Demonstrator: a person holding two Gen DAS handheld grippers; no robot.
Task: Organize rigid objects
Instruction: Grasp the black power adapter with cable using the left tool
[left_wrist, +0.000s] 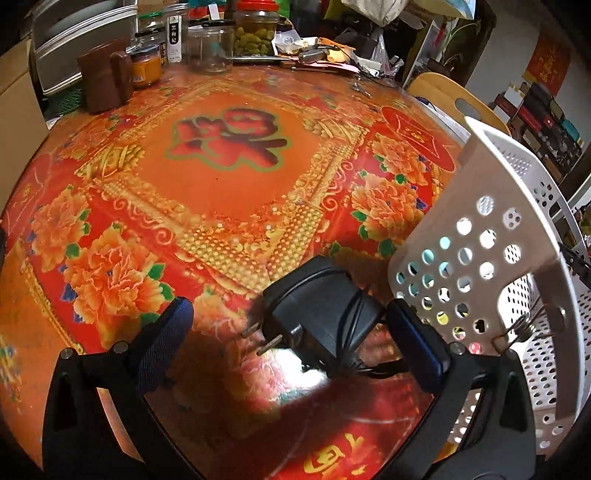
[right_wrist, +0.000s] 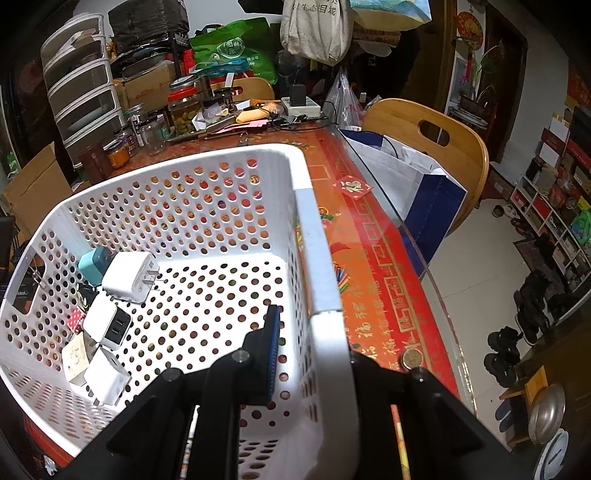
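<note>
The right gripper (right_wrist: 312, 354) pinches the near right wall of the white perforated basket (right_wrist: 229, 162) — one finger inside, the other outside. Several chargers lie bunched in the basket's left corner: a white plug adapter (right_wrist: 127, 277), a teal one (right_wrist: 92, 266), a white dual-port cube (right_wrist: 107, 326). The basket sits on the red patterned table (right_wrist: 373, 266).

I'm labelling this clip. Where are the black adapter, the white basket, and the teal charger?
black adapter (left_wrist: 325, 314): left wrist view, top of its body.
white basket (right_wrist: 321, 258): right wrist view, right wall's rim.
teal charger (right_wrist: 92, 267): right wrist view, its upper face.
</note>
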